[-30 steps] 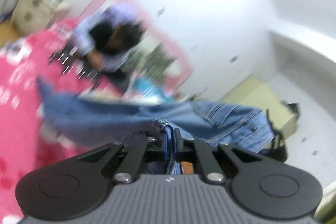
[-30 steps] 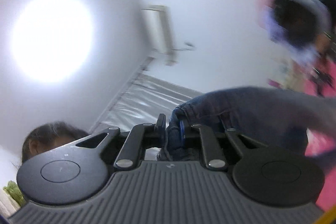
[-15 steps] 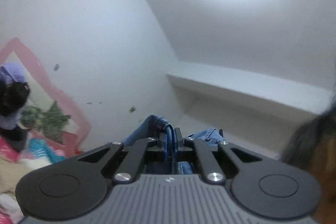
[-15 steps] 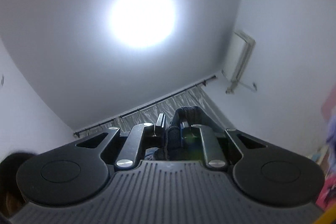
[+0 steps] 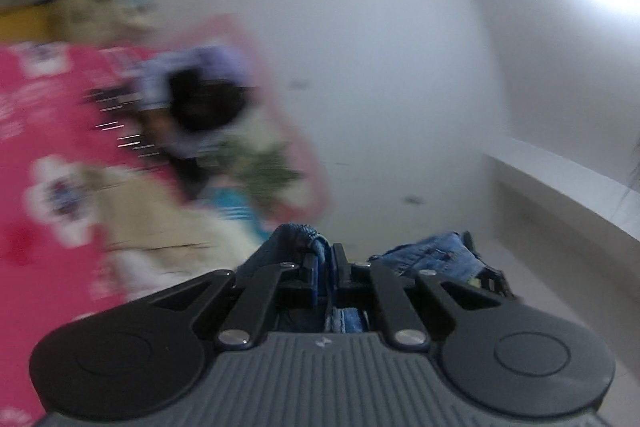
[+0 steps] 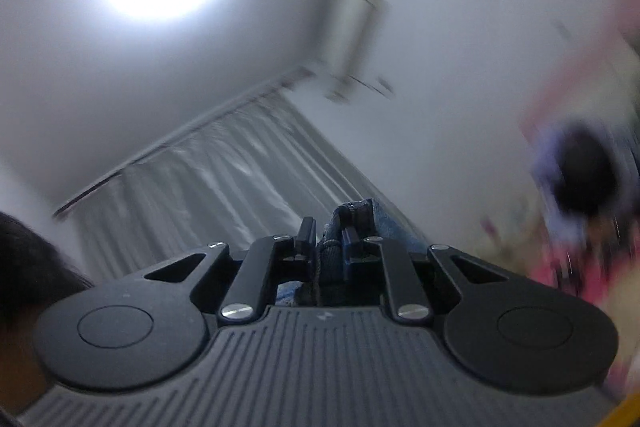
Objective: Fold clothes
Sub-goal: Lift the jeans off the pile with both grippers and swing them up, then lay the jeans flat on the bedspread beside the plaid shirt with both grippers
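Blurred pink bedspread (image 5: 44, 131) beyond jeans (image 5: 298, 239)

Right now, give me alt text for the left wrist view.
The left gripper is shut on a bunched fold of blue jeans, held up in the air. Behind it, blurred, are a pink patterned bedspread, a person in a lilac top and a white wall.

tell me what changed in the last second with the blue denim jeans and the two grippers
Both views swung up to the ceiling and partly back. The left gripper again faces the pink bedspread; the right gripper still tilts upward. Unchanged: both stay clamped on the blue denim jeans.
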Tool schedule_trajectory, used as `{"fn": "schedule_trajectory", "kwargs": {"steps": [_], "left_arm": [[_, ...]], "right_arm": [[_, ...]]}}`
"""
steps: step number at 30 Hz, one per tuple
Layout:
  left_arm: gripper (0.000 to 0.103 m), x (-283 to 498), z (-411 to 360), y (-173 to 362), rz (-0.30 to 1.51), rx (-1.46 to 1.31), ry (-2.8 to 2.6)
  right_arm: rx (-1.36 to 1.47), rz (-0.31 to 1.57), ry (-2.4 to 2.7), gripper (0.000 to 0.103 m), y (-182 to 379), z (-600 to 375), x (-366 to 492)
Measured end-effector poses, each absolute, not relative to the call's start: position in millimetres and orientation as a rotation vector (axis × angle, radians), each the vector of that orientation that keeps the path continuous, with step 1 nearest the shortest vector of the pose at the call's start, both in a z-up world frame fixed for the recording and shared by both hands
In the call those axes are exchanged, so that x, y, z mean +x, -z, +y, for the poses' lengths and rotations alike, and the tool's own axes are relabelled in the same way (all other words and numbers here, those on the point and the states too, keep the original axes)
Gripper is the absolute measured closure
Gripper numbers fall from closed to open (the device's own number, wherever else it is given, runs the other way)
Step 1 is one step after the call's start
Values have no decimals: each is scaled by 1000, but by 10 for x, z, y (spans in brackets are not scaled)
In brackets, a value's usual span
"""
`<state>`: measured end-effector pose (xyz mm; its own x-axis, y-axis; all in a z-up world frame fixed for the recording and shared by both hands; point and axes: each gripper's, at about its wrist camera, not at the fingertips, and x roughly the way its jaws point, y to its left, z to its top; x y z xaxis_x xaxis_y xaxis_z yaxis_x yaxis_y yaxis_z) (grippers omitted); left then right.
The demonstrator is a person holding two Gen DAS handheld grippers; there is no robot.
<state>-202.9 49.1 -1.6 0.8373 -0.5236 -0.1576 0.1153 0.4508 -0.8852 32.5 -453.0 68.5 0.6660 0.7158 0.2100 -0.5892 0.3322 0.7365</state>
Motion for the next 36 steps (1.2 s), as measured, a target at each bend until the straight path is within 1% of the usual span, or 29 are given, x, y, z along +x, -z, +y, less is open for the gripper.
{"fn": "schedule_trajectory", "kwargs": {"steps": [2, 3, 6, 9, 14, 16, 18, 21, 22, 23, 24, 25, 27, 28, 29, 31, 32, 34, 36], "left_arm": [[97, -2008, 938, 486, 517, -1048, 287], [97, -1934, 1146, 696, 554, -1058, 235], [97, -1649, 1727, 1324, 665, -1076, 103], [97, -1341, 2249, 1991, 776, -1065, 15], [97, -995, 2968, 2740, 929, -1018, -95], [94, -879, 3228, 3082, 1010, -1014, -107], [93, -783, 3418, 3337, 1076, -982, -105], [90, -716, 3619, 3420, 1124, -917, -69], [90, -754, 3664, 3364, 1125, -919, -57], [89, -781, 3706, 3313, 1123, -919, -43], [88, -783, 3719, 3283, 1123, -909, -31], [86, -782, 3724, 3258, 1124, -898, -21], [73, -877, 3733, 3081, 1103, -860, -25], [62, -935, 3749, 2973, 1081, -834, -36], [60, -962, 3774, 2904, 1060, -820, -45], [60, -997, 3822, 2803, 1025, -796, -53], [60, -995, 3782, 2759, 1029, -756, -35], [60, -982, 3665, 2670, 1045, -660, 9], [61, -856, 3449, 2697, 1076, -551, 58]], "right_arm": [[950, 262, -812, 92, 73, -4245, 454], [986, 312, -785, 92, 365, -4031, 542], [1065, 447, -701, 92, 1038, -3336, 623], [1058, 588, -615, 92, 1493, -2602, 817], [958, 821, -531, 92, 2104, -1371, 1411], [927, 934, -478, 91, 2486, -1043, 1689], [920, 1062, -398, 86, 2912, -771, 1966], [991, 1221, -301, 79, 3368, -605, 2190], [1034, 1222, -298, 76, 3385, -608, 2206], [1076, 1210, -306, 67, 3373, -623, 2213], [1107, 1183, -326, 61, 3309, -655, 2173], [1134, 1149, -351, 60, 3223, -693, 2113], [1227, 1066, -420, 60, 3101, -810, 2005], [1284, 1027, -447, 60, 3039, -886, 1932], [1294, 997, -456, 60, 2957, -953, 1846], [1275, 946, -460, 60, 2774, -1081, 1662], [1219, 948, -457, 60, 2701, -1097, 1593], [1007, 1009, -475, 62, 2569, -987, 1469], [703, 1087, -516, 72, 2501, -708, 1319]]}}
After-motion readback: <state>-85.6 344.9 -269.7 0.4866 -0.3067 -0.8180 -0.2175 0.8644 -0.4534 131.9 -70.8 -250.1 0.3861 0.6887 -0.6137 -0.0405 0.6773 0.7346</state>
